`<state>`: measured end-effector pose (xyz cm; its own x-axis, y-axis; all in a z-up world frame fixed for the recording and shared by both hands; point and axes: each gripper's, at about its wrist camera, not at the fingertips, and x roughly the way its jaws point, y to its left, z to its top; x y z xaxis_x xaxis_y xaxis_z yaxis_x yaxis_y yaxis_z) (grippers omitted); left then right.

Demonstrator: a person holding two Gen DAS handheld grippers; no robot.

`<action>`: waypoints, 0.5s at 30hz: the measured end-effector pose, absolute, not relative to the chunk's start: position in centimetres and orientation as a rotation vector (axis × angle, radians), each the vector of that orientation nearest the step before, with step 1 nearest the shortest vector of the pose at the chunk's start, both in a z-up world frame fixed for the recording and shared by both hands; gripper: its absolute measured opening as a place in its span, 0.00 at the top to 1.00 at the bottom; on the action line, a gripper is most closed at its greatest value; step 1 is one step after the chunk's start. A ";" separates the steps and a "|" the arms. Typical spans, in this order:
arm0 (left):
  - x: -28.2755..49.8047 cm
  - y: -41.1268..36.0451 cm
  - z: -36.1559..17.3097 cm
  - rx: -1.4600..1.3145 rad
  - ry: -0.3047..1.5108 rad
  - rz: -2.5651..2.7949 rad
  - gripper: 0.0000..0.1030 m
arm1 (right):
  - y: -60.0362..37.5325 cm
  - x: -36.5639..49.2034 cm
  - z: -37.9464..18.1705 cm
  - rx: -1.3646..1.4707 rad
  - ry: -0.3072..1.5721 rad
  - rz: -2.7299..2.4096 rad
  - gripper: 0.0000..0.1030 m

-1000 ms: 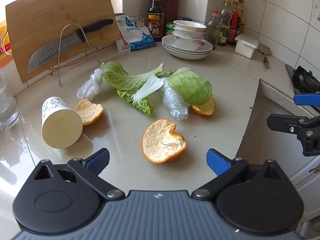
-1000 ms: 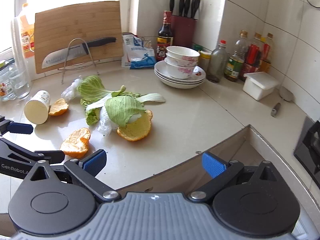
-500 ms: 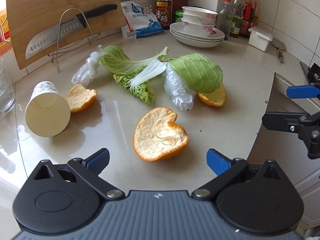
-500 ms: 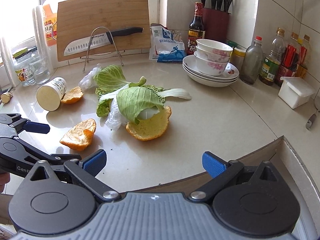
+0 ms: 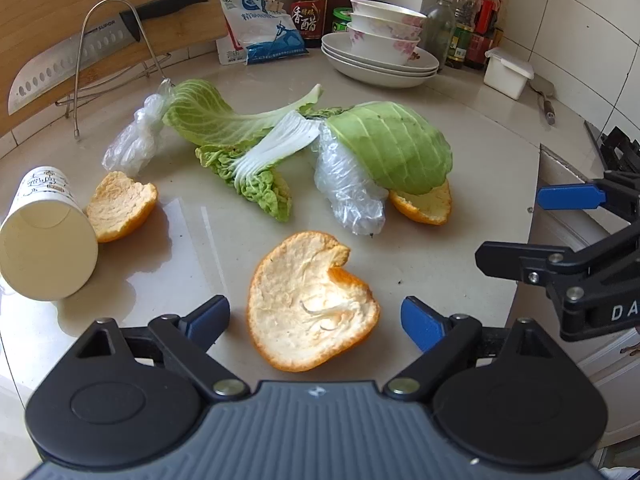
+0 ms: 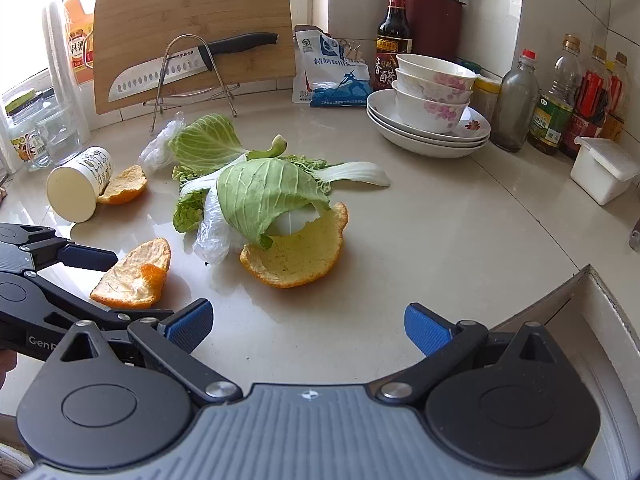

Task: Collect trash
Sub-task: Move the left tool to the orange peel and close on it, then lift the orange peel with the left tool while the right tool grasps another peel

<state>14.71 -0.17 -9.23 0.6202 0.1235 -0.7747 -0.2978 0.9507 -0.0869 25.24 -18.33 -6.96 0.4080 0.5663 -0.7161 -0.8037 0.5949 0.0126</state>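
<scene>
Trash lies on the pale counter. My left gripper (image 5: 316,320) is open with its jaws on either side of a large orange peel (image 5: 310,300); the same peel shows in the right wrist view (image 6: 134,276). My right gripper (image 6: 308,326) is open and empty, just short of a second orange peel (image 6: 296,250) under a cabbage leaf (image 6: 264,192). A third peel (image 5: 118,204) lies against a tipped paper cup (image 5: 44,236). Cabbage leaves (image 5: 224,128) and crumpled clear plastic (image 5: 348,192) lie between them.
A cutting board (image 6: 192,24) and knife (image 6: 180,68) on a wire rack stand at the back. Stacked bowls and plates (image 6: 432,108), bottles (image 6: 516,100), a salt bag (image 6: 332,68) and a white box (image 6: 604,170) line the back and right. The counter edge (image 6: 580,280) drops off at right.
Both grippers have moved forward toward the trash. The large peel now lies between my left jaws; the second peel is closer to my right gripper.
</scene>
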 end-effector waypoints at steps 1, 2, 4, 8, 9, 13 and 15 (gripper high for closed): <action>14.7 -0.1 -9.2 -0.216 0.869 0.243 0.15 | -18.1 25.3 -6.9 -0.365 0.744 0.889 0.00; 14.7 -0.1 -9.2 -0.216 0.869 0.239 0.16 | -17.9 25.4 -6.9 -0.367 0.742 0.892 0.00; 14.8 0.1 -9.1 -0.216 0.868 0.236 0.20 | -17.6 25.6 -7.0 -0.367 0.742 0.900 0.00; 15.0 0.2 -8.8 -0.209 0.865 0.230 0.36 | -16.9 26.0 -7.2 -0.372 0.742 0.914 0.00; 15.0 0.2 -8.7 -0.210 0.865 0.229 0.38 | -16.7 26.1 -7.3 -0.374 0.744 0.917 0.00; 14.8 0.5 -8.3 -0.232 0.863 0.227 0.43 | -16.1 26.7 -7.8 -0.373 0.760 0.929 0.00; 14.7 0.7 -8.1 -0.238 0.863 0.235 0.44 | -15.8 27.0 -8.0 -0.377 0.766 0.930 0.00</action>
